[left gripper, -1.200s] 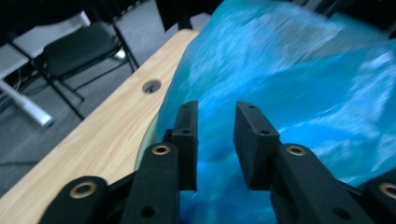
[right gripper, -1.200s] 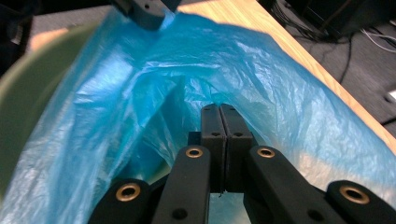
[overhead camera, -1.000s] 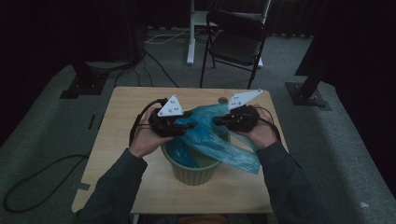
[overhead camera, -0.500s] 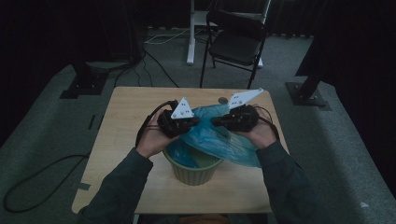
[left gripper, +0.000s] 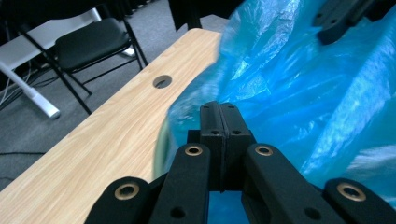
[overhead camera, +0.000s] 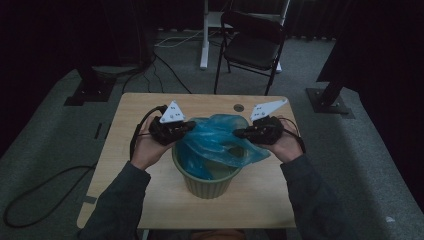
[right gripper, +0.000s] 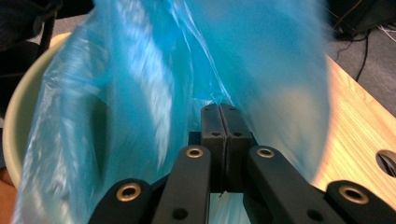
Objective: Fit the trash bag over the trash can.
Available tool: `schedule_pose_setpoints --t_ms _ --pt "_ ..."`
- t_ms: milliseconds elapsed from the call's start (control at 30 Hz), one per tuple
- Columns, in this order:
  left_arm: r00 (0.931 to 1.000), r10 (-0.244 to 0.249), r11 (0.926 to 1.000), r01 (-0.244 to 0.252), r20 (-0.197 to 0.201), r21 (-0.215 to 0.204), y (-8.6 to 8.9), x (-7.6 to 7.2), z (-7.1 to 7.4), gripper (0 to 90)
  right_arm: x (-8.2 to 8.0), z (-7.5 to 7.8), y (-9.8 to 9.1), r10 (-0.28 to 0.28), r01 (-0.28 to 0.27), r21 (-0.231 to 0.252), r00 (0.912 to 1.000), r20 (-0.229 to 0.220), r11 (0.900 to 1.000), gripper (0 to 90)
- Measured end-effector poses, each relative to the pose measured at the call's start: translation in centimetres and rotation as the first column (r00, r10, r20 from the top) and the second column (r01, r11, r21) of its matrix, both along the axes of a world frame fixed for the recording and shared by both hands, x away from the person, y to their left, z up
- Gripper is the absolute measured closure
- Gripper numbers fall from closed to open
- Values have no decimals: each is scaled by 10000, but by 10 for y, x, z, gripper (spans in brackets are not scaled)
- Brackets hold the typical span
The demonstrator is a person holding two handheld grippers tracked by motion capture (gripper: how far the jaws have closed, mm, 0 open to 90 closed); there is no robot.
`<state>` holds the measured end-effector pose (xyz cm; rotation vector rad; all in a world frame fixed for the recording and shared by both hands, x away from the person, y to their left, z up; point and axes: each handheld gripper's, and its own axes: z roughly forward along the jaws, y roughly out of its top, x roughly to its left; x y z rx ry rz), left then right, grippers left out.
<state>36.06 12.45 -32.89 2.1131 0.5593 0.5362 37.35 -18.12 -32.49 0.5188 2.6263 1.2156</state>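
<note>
Item: blue bag (overhead camera: 220, 142), half-fitted in a green bin (overhead camera: 207, 182) that stands toward the near edge of the table (overhead camera: 125, 150), about midway between its left and right edges.

Left gripper (overhead camera: 187, 127): we note its jaws have just been closing. A second ago it sat wider of the bag; now it is at the bag's left rim, jaws pressed together. In the left gripper view the gripper (left gripper: 219, 109) meets the film (left gripper: 280, 93) right at its tips, so we judge it clenched on the bag's edge, though the pinched fold itself is hard to make out.

Right gripper (overhead camera: 240, 133): clenched as before, on the bag's right side. In the right gripper view the tips (right gripper: 219, 109) nip a crease of plastic (right gripper: 140, 93).

Change: the bag's mouth, earlier draped toward the right, is now caught on both sides above the bin.

Meaning: we judge both holds set; spreading the mouth and folding it over the bin's rim comes next. Thin film may slip or tear.
</note>
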Motion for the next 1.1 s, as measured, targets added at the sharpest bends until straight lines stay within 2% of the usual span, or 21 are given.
schedule_pose_setpoints --t_ms 267,467,733,933,1100 --pt "9985 517 9986 -518 -153 -59 24 3 -6 897 -3 -4 -12 -139 136 -243 9999 -96 9996 899" --pt "9959 853 9959 -861 -301 -262 37 5 -9 897 -8 -4 -21 -244 241 -425 9997 -74 9988 900" --pt "9888 1414 9891 -1431 -478 -346 54 9 -16 897 -13 -2 -37 -460 459 -493 9989 -3 9977 900" --pt "9817 1781 9820 -1817 -669 -510 67 12 -22 898 -15 -5 -50 -639 629 -601 9979 -140 9962 900" --pt "9804 1785 9809 -1840 -836 -637 71 13 -27 898 -19 -8 -56 -590 573 -647 9979 -255 9963 900"
